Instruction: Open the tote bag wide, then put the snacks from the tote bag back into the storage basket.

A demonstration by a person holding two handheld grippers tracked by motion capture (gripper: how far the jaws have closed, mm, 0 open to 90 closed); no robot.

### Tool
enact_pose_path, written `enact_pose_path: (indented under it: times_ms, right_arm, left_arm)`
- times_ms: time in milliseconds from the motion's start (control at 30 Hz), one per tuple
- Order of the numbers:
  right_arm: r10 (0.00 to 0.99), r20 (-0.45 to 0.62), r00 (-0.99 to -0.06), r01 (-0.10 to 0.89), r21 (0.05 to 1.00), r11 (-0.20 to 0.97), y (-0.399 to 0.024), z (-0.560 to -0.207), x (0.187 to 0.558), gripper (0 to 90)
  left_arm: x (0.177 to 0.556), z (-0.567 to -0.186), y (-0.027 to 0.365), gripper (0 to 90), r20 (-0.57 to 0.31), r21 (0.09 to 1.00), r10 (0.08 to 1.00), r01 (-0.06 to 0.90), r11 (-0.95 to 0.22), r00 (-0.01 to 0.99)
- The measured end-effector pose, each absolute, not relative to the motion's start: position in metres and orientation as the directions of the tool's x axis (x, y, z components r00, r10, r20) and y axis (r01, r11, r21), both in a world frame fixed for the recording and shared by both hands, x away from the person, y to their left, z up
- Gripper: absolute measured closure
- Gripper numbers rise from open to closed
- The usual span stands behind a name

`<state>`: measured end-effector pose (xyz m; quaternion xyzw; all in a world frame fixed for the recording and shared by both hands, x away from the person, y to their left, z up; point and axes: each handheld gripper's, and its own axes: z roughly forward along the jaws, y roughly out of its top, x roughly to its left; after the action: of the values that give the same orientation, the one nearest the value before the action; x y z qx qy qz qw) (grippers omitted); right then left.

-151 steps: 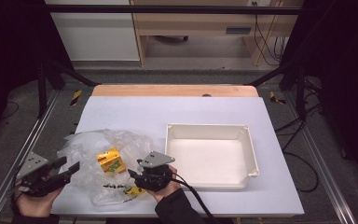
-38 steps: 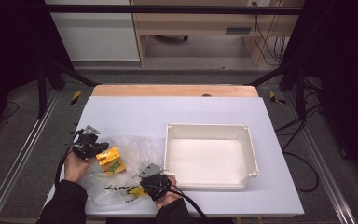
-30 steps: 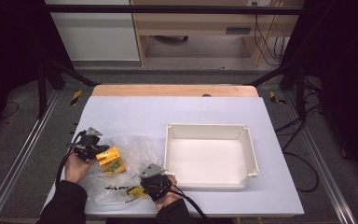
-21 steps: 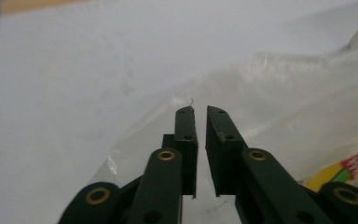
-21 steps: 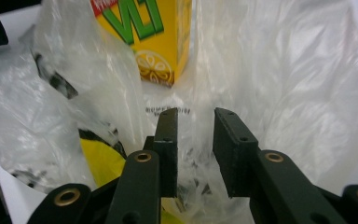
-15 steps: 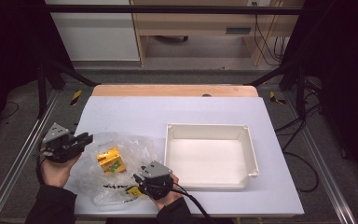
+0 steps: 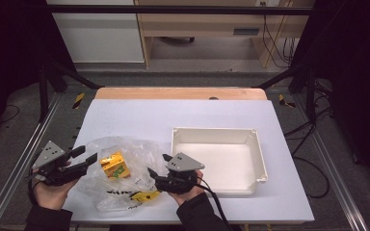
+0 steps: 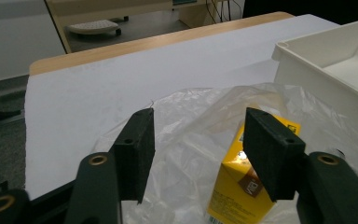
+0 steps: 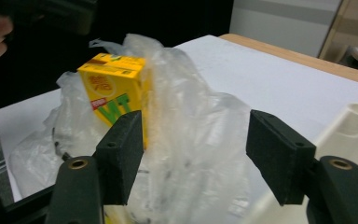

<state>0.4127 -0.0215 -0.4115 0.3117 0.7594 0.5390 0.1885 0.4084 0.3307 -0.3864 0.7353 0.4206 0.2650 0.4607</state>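
High view shows the clear plastic bag [image 7: 118, 175] lying crumpled on the white surface [image 7: 139, 120] left of the white tray [image 7: 260, 163], its folds veiling a yellow carton [image 7: 114, 166] and blurring a second yellow item [image 7: 144, 196] at the near edge beyond telling. The left hand-held gripper [image 7: 89, 159] and right hand-held gripper [image 7: 156, 166] flank the bag, jaws wide after just opening, gripping nothing. In the left gripper view the carton [image 8: 247, 186] is cut off by the frame's bottom edge and half masked by film.

The high view looked forward and down over the whole surface [image 7: 183, 115]. Each gripper view sat close and low, facing along its own jaws; all three shared the plastic bag [image 7: 125, 173] and yellow carton [image 7: 114, 166].
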Motion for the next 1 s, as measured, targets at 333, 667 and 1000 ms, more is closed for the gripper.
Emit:
enact_pose_path:
  times_ms: [333,667,1000]
  right_arm:
    - [0.756,0.038,-0.653,0.309,0.925,0.22,-0.082,-0.394,0.424,29.5]
    - [0.81,0.044,-0.585,0.321,0.93,0.181,-0.155,-0.396,0.409,28.6]
    - [0.834,0.015,-0.552,0.341,0.916,0.209,-0.196,-0.403,0.395,27.4]
  left_arm:
    - [0.409,-0.397,0.315,25.1,0.026,0.861,0.838,0.415,-0.296,0.545]
    - [0.416,-0.402,0.302,22.2,0.036,0.83,0.794,0.425,-0.361,0.607]
    - [0.429,-0.409,0.291,28.1,0.022,0.797,0.767,0.452,-0.401,0.641]
